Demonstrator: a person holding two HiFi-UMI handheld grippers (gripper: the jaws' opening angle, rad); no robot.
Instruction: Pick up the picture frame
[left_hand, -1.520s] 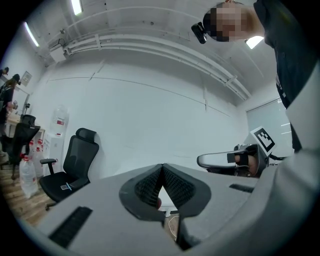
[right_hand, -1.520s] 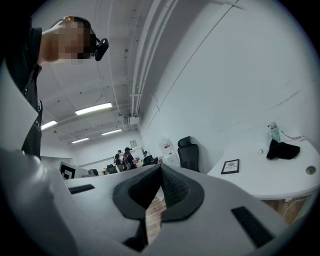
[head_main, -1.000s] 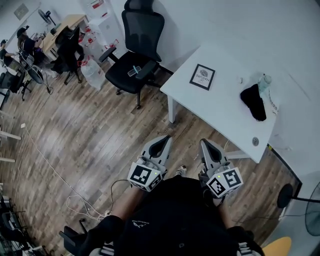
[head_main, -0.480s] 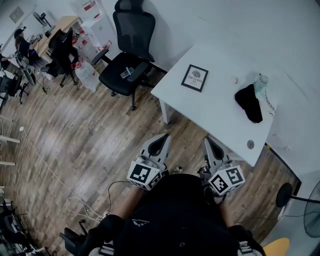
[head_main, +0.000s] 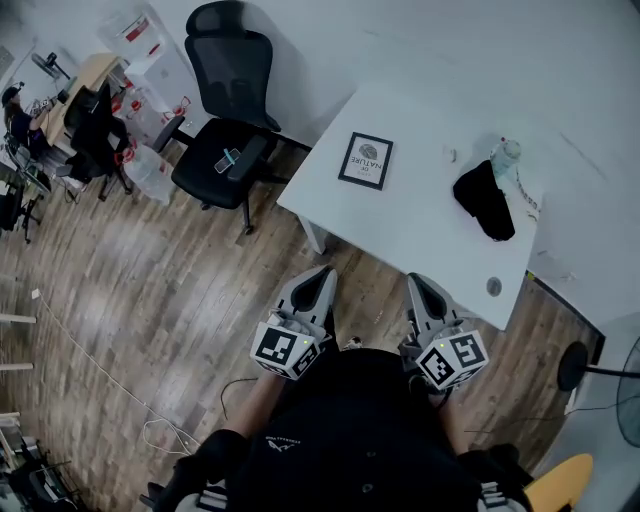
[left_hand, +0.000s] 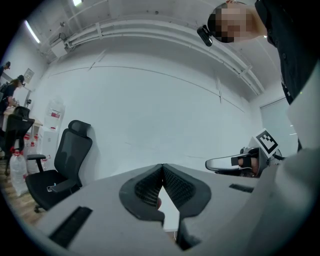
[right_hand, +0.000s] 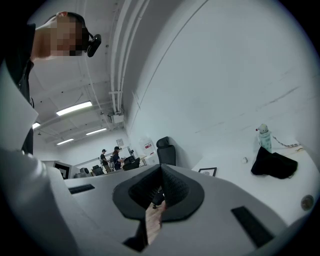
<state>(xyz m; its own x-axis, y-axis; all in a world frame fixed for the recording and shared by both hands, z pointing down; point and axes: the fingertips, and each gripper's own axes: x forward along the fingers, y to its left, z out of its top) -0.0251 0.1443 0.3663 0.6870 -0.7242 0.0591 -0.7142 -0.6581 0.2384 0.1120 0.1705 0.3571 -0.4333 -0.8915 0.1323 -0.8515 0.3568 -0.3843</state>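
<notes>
A small black picture frame (head_main: 366, 160) with a white print lies flat near the far left corner of the white table (head_main: 420, 235). It shows again, small, in the right gripper view as the frame (right_hand: 208, 171). My left gripper (head_main: 318, 282) and right gripper (head_main: 421, 286) are held close to my body, short of the table's near edge, both pointing toward it. Each gripper is shut with nothing between its jaws. The left gripper (left_hand: 162, 167) faces the white wall; the right gripper (right_hand: 160, 167) faces the table.
A black bag (head_main: 483, 201), a bottle (head_main: 504, 157) and a small white object (head_main: 451, 155) sit on the table's right part. A black office chair (head_main: 226, 150) stands left of the table. Desks, chairs and people are at far left. Cables lie on the wood floor.
I have stepped closer to the table: it and the frame now sit lower and more to the left in the head view. Both grippers stay shut at my body.
</notes>
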